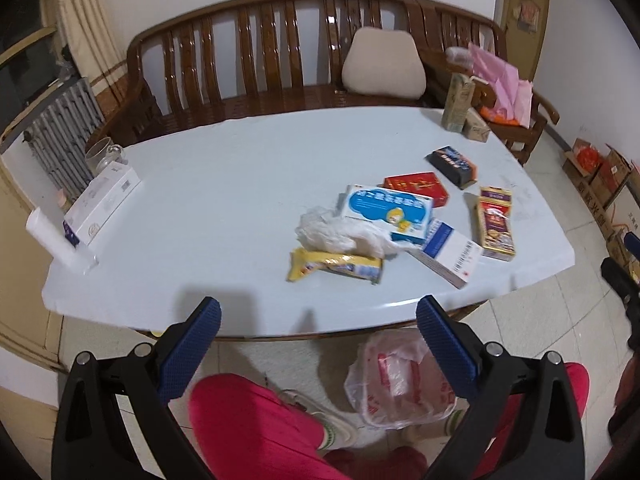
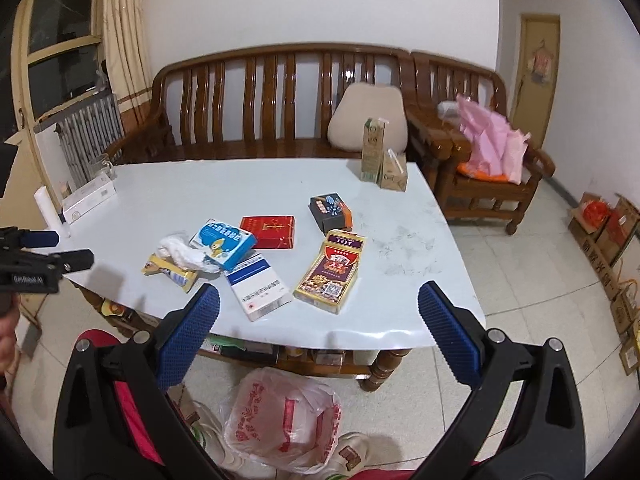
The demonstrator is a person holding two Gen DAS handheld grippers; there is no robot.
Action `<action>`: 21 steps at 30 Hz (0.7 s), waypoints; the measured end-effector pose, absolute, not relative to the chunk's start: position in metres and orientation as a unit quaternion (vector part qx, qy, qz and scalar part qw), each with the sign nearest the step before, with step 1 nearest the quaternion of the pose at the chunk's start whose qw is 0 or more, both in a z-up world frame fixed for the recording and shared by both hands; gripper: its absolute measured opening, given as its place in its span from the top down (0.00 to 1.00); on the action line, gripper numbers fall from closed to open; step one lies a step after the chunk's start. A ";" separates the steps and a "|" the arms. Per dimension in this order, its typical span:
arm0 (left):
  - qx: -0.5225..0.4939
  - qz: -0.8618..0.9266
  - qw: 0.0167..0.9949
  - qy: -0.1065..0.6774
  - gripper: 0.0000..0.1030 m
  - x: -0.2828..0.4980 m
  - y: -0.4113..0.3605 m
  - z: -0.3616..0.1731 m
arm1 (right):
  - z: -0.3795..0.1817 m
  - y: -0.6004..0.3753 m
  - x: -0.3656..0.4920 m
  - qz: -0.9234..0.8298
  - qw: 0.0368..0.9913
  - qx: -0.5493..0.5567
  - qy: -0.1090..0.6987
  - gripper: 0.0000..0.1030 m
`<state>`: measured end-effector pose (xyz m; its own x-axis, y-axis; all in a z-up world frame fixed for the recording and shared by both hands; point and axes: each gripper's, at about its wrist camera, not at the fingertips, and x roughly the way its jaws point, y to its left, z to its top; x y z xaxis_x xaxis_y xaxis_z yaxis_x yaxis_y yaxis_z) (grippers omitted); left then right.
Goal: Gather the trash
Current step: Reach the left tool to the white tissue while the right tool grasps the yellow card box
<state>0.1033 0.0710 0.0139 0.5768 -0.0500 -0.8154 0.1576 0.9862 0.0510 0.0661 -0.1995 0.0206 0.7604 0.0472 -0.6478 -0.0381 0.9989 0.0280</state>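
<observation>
Trash lies in a cluster on the pale blue table (image 1: 224, 216) (image 2: 400, 240): a yellow snack wrapper (image 1: 334, 266) (image 2: 170, 272), crumpled white tissue (image 1: 340, 234) (image 2: 182, 254), a blue and white box (image 1: 390, 210) (image 2: 224, 242), a white and blue box (image 1: 450, 254) (image 2: 258, 286), a red box (image 1: 416, 188) (image 2: 270, 231), a gold and maroon box (image 1: 495, 224) (image 2: 332, 272) and a black box (image 1: 452, 166) (image 2: 330, 208). An open plastic bag (image 1: 400, 384) (image 2: 284, 426) sits on the floor below the table's near edge. My left gripper (image 1: 318, 316) and right gripper (image 2: 319, 304) are both open and empty, held before the table's near edge.
Two drink cartons (image 1: 464, 106) (image 2: 382, 162) stand at the table's far right corner. A white box (image 1: 104, 204), a white tube (image 1: 60, 242) and a glass jar (image 1: 102, 154) are at the left. A wooden bench (image 1: 280, 52) and chair with pink bags (image 2: 492, 144) stand behind. Cardboard boxes (image 2: 604, 236) line the right wall.
</observation>
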 end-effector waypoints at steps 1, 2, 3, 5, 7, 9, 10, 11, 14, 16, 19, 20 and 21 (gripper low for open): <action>0.067 -0.068 0.883 0.460 0.07 0.112 0.072 0.016 | 0.021 -0.204 0.072 0.027 0.937 0.009 0.347 0.05; 0.074 -0.072 0.880 0.464 0.07 0.118 0.074 0.017 | 0.023 -0.209 0.078 0.028 0.937 0.010 0.349 0.05; 0.081 -0.073 0.878 0.467 0.07 0.126 0.077 0.020 | 0.024 -0.213 0.085 0.030 0.936 0.010 0.350 0.05; 0.081 -0.078 0.875 0.470 0.07 0.137 0.082 0.024 | 0.027 -0.219 0.098 0.037 0.934 0.009 0.354 0.05; 0.077 -0.081 0.870 0.480 0.07 0.146 0.085 0.026 | 0.028 -0.225 0.109 0.037 0.932 0.006 0.361 0.05; 0.075 -0.100 0.863 0.490 0.07 0.156 0.086 0.028 | 0.028 -0.231 0.122 0.042 0.926 0.008 0.374 0.05; 0.075 -0.119 0.855 0.500 0.07 0.162 0.086 0.027 | 0.029 -0.232 0.127 0.046 0.924 0.010 0.380 0.05; 0.074 -0.130 0.847 0.511 0.07 0.168 0.085 0.026 | 0.029 -0.235 0.134 0.049 0.921 0.013 0.387 0.05; 0.074 -0.140 0.828 0.538 0.07 0.182 0.081 0.020 | 0.028 -0.236 0.149 0.062 0.909 0.019 0.411 0.05; 0.092 -0.151 0.814 0.554 0.07 0.190 0.075 0.014 | 0.026 -0.236 0.160 0.068 0.902 0.023 0.426 0.05; 0.107 -0.147 0.799 0.573 0.07 0.199 0.069 0.008 | 0.025 -0.228 0.172 0.066 0.894 0.004 0.443 0.05; 0.111 -0.146 0.797 0.575 0.07 0.202 0.067 0.007 | 0.025 -0.224 0.176 0.067 0.891 -0.002 0.448 0.05; 0.114 -0.149 0.794 0.578 0.07 0.204 0.065 0.006 | 0.025 -0.222 0.180 0.069 0.888 -0.006 0.454 0.05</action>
